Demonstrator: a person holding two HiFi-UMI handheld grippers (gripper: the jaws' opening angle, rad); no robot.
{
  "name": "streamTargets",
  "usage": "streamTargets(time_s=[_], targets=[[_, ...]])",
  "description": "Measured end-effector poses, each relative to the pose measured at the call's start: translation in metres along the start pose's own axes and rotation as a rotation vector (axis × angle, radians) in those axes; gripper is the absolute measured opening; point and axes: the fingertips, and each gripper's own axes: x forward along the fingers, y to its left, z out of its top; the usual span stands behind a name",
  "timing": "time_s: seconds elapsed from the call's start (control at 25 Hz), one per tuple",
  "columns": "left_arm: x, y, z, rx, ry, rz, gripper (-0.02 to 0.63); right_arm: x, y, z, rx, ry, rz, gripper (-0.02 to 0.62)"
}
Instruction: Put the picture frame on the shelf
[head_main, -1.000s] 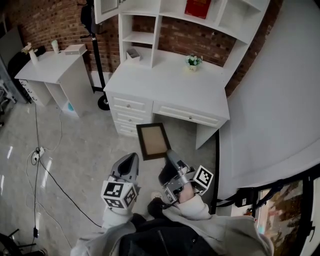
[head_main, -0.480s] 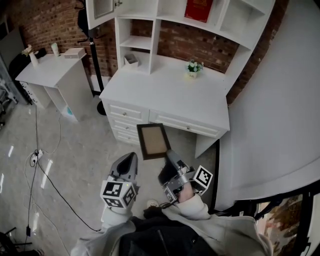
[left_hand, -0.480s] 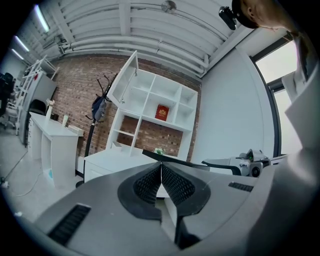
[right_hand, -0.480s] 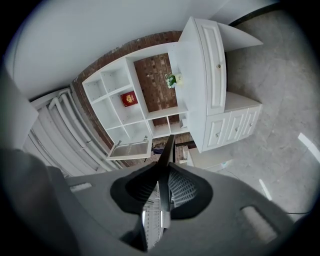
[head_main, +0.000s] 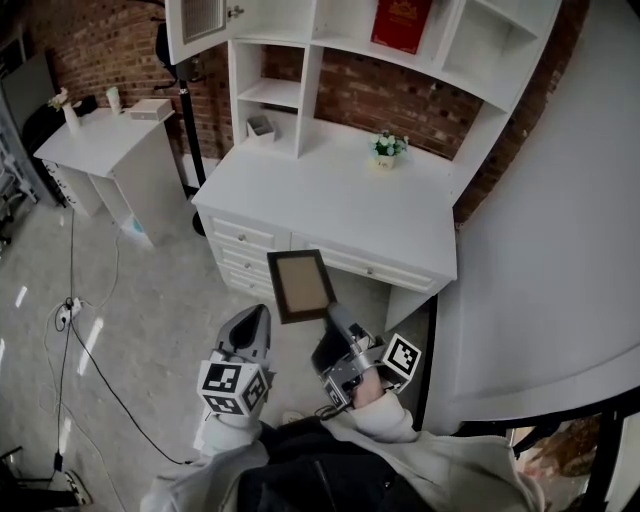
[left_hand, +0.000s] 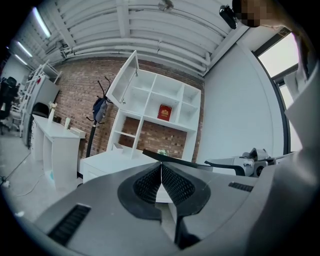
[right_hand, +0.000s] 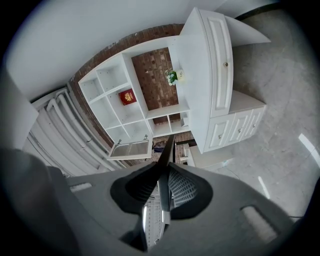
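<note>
A dark-framed picture frame (head_main: 300, 284) with a tan panel is held out flat in front of the white desk (head_main: 330, 195). My right gripper (head_main: 334, 316) is shut on its near edge; in the right gripper view the frame (right_hand: 167, 150) shows edge-on between the pads. My left gripper (head_main: 252, 328) hangs beside it to the left, shut with nothing in it; in the left gripper view its jaws (left_hand: 161, 175) meet. The white shelf unit (head_main: 340, 40) rises above the desk, with open cubbies.
A red book (head_main: 400, 22) stands in an upper cubby. A small flower pot (head_main: 387, 147) sits on the desk, and a small holder (head_main: 262, 125) in a lower cubby. A second white table (head_main: 100, 135) stands at left. Cables (head_main: 75, 330) trail on the floor.
The desk and shelf have drawn closer and lower in the head view. Both grippers keep the same pose, the frame still held.
</note>
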Motion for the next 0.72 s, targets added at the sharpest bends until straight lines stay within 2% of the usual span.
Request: streamTargets(time_s=[0.2, 0.48, 0.72], targets=[[0.014, -0.012, -0.005, 0.001, 0.012, 0.006, 0.005, -0.001, 0.001, 0.018, 0.015, 0.002, 0.010, 0.067], [0.014, -0.016, -0.019, -0.013, 0.036, 0.024, 0.005, -0.008, -0.015, 0.019, 0.059, 0.013, -0.017, 0.067], [0.021, -0.013, -0.025, -0.017, 0.052, 0.017, 0.005, -0.008, -0.020, 0.024, 0.056, 0.004, -0.023, 0.067]])
